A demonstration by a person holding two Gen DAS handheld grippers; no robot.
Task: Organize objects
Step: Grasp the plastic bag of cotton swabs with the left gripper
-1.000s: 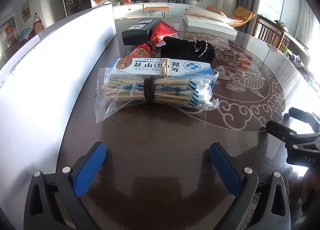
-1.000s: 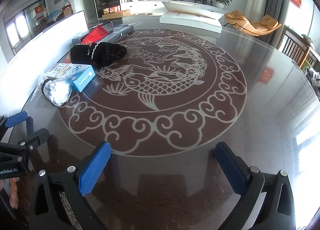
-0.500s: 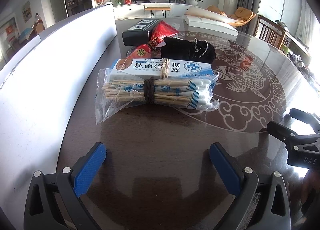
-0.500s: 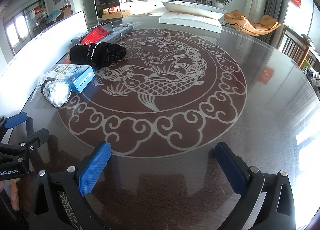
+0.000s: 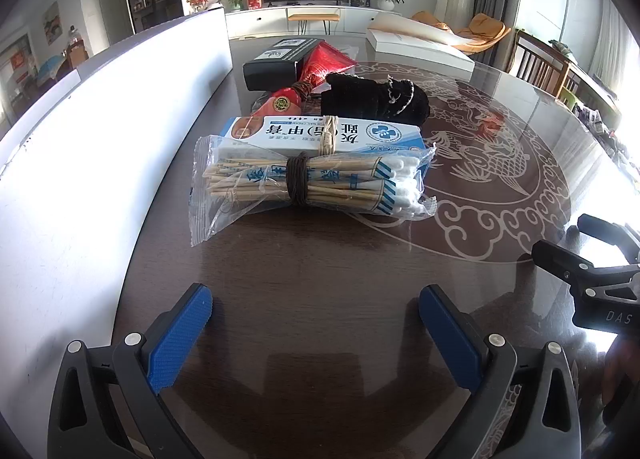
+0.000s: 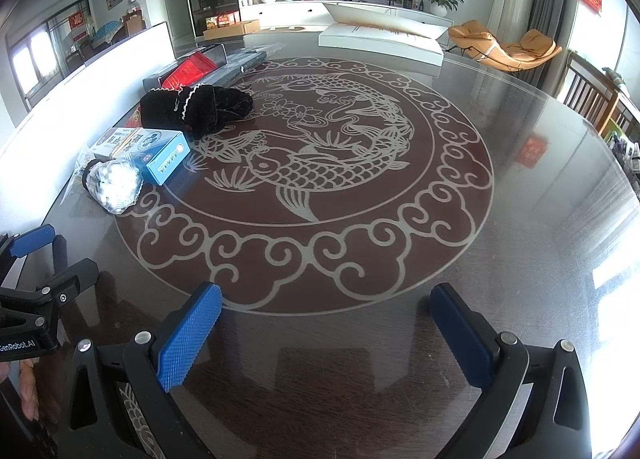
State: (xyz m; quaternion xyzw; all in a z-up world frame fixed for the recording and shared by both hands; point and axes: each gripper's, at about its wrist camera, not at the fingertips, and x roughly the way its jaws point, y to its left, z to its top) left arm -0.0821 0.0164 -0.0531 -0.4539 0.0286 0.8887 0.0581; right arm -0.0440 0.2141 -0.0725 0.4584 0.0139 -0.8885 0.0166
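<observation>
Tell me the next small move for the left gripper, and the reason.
Probably ease the left gripper straight forward toward the bag of cotton swabs. Its jaws stand open and empty, the bag lies directly ahead on the table, nearest of the row of items, and nothing sits between them.

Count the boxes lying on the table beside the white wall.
2. The blue-and-white box lies directly behind the cotton swab bag. The black box lies farther back, by the red packet. Others may be hidden behind these.
</observation>
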